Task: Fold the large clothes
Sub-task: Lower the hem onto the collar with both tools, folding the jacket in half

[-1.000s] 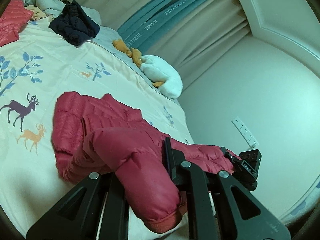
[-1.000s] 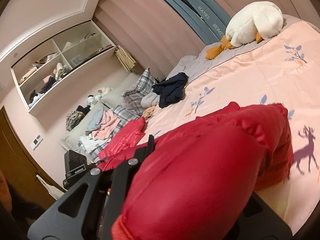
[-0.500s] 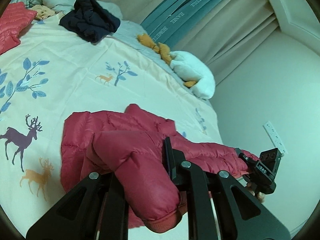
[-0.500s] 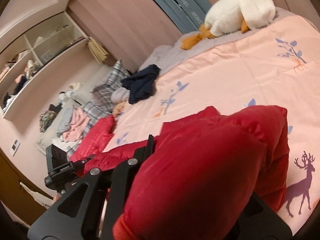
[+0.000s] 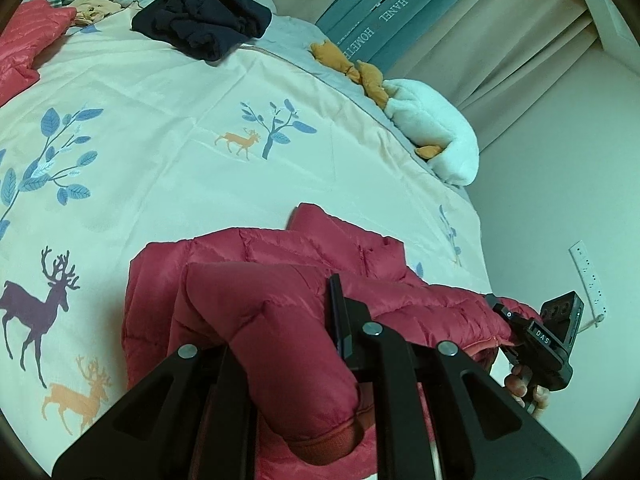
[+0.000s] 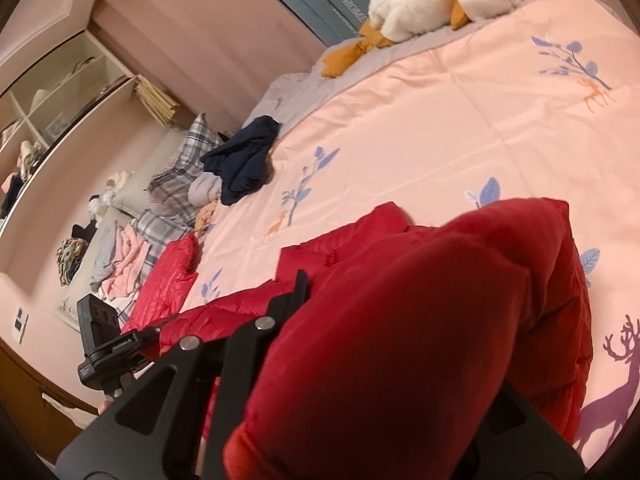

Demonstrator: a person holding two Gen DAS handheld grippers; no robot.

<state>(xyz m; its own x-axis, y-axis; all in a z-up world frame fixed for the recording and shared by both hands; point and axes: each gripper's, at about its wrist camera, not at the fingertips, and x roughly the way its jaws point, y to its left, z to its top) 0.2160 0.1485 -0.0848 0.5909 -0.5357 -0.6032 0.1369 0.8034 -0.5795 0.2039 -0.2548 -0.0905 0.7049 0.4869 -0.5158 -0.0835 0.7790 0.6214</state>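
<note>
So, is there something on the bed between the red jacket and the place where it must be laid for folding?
Nothing visible: the duvet ahead of the red jacket lies bare, and the navy clothes lie far away.

The red jacket [image 6: 400,340] sleeve, blurred up close, hides the right tool's [image 6: 360,360] far finger and the bed [image 6: 440,140] beneath.
</note>
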